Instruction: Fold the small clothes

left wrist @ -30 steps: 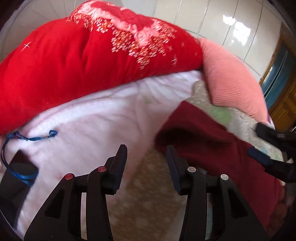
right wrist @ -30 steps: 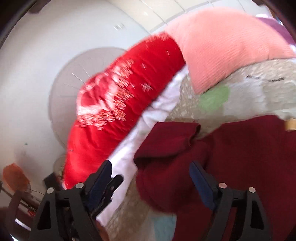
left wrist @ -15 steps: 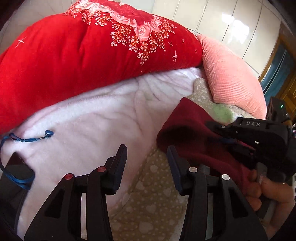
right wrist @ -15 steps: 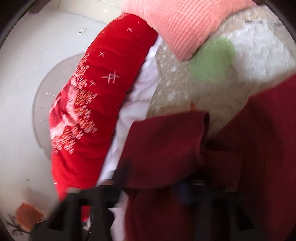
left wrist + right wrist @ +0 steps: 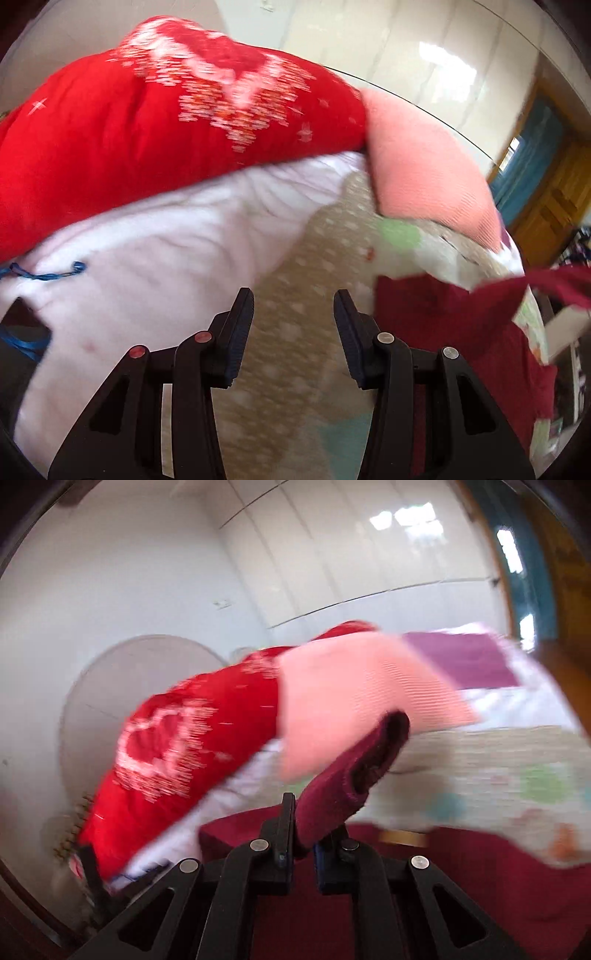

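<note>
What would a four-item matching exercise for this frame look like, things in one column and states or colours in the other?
Things:
1. left gripper
2. right gripper
3. quilt
4. pillow

States or colours:
A. bright red with a pale flower pattern
B. open, holding nothing, over the bedsheet
C. salmon pink, ribbed
D. shut on a sleeve of the dark red garment

Pairs: 1-B, 2-D, 3-A, 4-C
</note>
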Demonstrator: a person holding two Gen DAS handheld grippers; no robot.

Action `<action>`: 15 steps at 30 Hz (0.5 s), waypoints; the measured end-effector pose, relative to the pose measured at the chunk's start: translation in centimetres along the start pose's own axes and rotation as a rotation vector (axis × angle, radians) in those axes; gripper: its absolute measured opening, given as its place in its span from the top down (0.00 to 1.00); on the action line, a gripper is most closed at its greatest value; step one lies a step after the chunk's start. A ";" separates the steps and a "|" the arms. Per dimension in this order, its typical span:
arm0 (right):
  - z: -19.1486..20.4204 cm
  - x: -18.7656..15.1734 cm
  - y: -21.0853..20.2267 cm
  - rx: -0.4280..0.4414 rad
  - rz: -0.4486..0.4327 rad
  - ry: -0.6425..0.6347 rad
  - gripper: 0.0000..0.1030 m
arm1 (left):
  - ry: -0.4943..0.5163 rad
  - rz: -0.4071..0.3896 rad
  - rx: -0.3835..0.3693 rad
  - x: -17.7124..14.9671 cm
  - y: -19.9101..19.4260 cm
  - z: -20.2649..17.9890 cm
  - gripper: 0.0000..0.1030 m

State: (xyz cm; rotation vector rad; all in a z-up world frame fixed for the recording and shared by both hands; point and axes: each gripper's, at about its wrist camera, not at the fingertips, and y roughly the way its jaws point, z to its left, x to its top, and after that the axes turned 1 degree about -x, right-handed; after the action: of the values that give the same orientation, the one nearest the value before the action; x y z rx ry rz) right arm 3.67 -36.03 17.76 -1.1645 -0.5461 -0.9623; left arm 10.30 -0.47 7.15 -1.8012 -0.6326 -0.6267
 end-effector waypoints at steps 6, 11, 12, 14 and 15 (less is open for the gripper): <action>-9.6 -6.6 1.3 -0.231 0.233 -0.006 0.93 | 0.135 0.073 -0.053 -2.4 1.6 -4.4 0.57; -15.9 -10.4 2.9 -0.207 0.406 0.194 0.84 | 0.268 0.180 -0.062 -4.7 3.6 -7.3 0.57; -16.7 -10.5 2.1 -0.198 0.393 0.215 0.80 | 0.292 0.181 -0.044 -4.9 3.9 -7.5 0.57; -16.7 -10.2 0.1 -0.243 0.344 0.217 0.58 | 0.303 0.171 -0.027 -5.1 4.3 -7.6 0.57; -16.2 -9.8 -0.9 -0.276 0.320 0.197 0.53 | 0.295 0.175 -0.022 -5.1 4.5 -7.4 0.54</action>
State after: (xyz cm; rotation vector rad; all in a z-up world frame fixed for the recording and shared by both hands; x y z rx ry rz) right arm -3.82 -47.87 5.08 -1.3366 -0.0641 -0.8776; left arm 8.86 -9.41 2.80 -1.7181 -0.2674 -0.7629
